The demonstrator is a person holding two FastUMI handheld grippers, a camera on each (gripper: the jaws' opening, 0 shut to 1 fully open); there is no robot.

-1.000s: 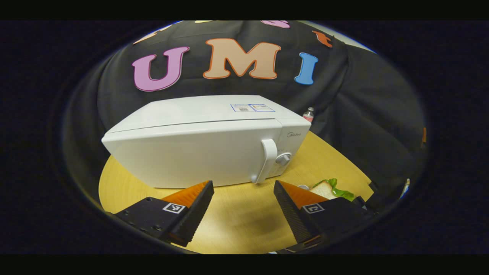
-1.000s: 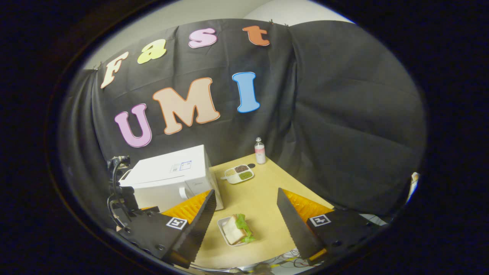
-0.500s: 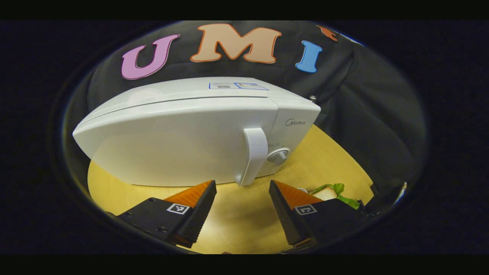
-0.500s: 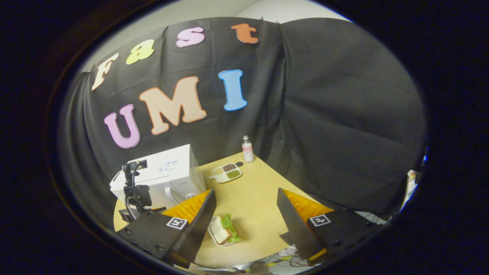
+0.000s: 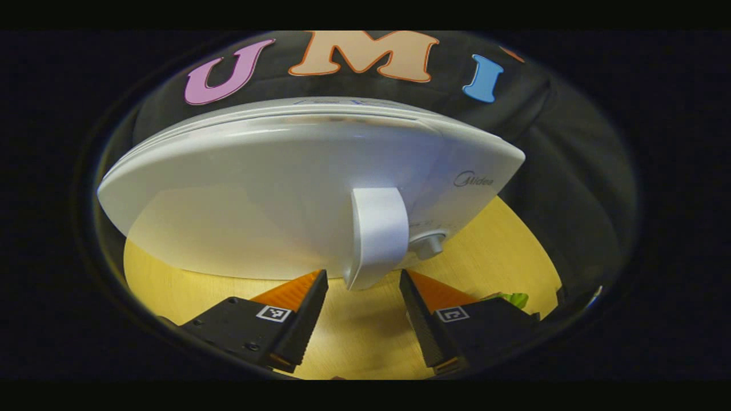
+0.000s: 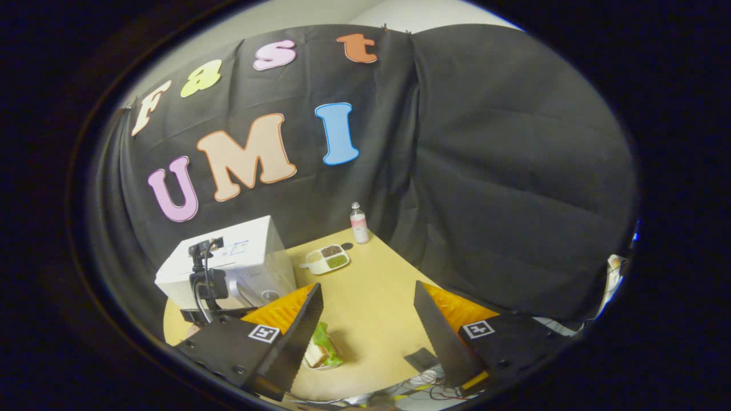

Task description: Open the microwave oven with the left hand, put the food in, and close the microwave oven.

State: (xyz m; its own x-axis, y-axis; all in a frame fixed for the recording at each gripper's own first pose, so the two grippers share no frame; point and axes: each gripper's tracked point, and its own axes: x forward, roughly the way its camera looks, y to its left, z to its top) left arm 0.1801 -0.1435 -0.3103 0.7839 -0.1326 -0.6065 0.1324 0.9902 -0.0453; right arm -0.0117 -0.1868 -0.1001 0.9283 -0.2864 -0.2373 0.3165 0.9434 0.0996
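The white microwave (image 5: 257, 194) stands close in front of me in the left gripper view, door shut, with its upright handle (image 5: 377, 231) and a round knob (image 5: 428, 244). My left gripper (image 5: 362, 278) is open, and the handle's lower end sits just ahead of the gap between its fingertips without touching them. A bit of the sandwich's lettuce (image 5: 511, 298) peeks out at the lower right. In the right gripper view the sandwich on its small plate (image 6: 321, 351) lies beside the left finger of my open right gripper (image 6: 368, 308), which hangs above the table. The left gripper (image 6: 205, 279) is at the microwave (image 6: 240, 257) front.
On the yellow wooden table (image 6: 371, 279), a divided tray with grains (image 6: 325, 258) and a small bottle (image 6: 358, 224) stand behind and right of the microwave. Cables (image 6: 422, 379) lie at the table's near edge. Black cloth walls close off the back and right.
My left gripper has moved in close to the microwave handle, which now looms between its fingertips. The right gripper has drifted right, so the sandwich has slid leftward in its view.
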